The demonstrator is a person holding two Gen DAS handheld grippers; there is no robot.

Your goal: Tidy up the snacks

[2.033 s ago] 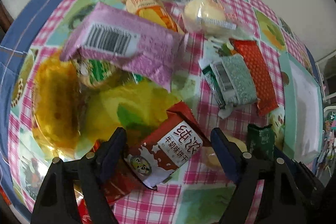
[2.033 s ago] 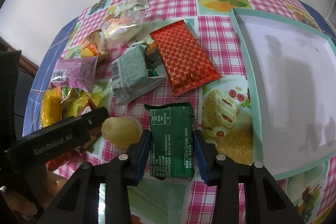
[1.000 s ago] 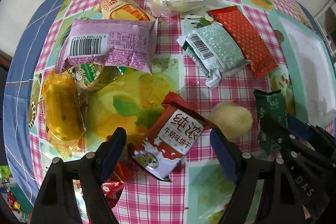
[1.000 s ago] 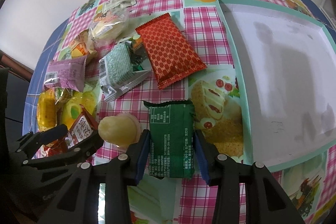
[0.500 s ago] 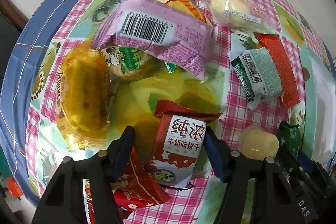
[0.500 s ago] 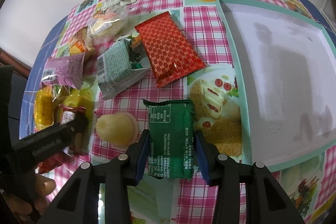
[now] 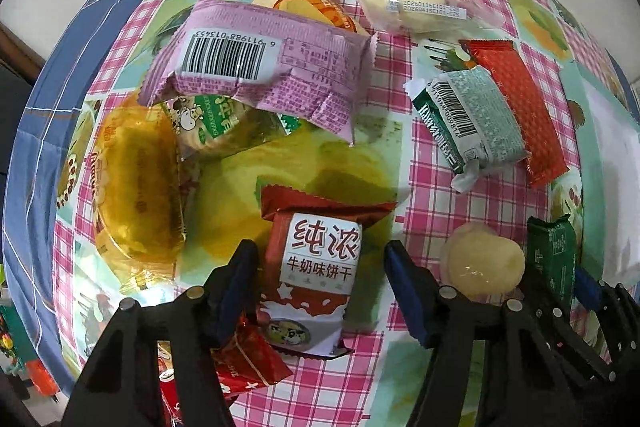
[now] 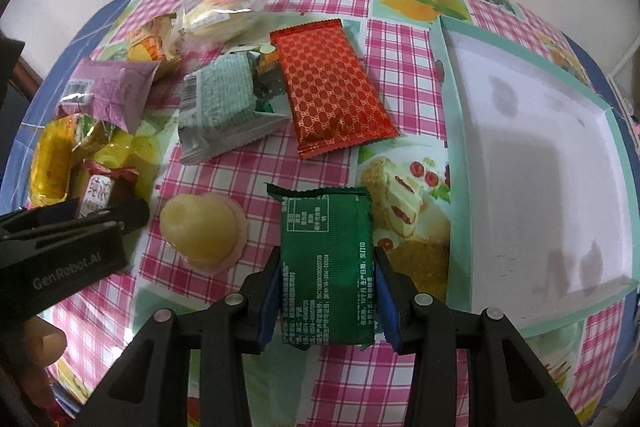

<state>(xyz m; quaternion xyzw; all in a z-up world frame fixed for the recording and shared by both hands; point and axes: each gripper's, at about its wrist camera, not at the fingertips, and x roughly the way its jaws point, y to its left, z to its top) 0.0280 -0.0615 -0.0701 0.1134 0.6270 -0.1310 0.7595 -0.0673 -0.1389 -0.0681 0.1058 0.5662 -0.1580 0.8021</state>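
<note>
On the checked worktop [image 8: 224, 167] we find the right gripper [image 8: 326, 301] clamping the green packet [image 8: 326, 267]; left gripper [image 7: 320, 287] jaws, just closing, straddle the red biscuit packet [image 7: 316, 267], right pad clear.

Black grippers [image 8: 326, 291] with blue finger pads [image 7: 404, 291]; silver screws; one casing [image 8: 60, 263] lettered "GenRobot.AI".

Red milk biscuit pack [image 7: 316, 267] showing "纯浓 牛奶味饼干". Purple pack [image 7: 264, 67] showing barcode 6911988013453. Left gripper [image 8: 60, 263] body showing "GenRobot.AI".
</note>
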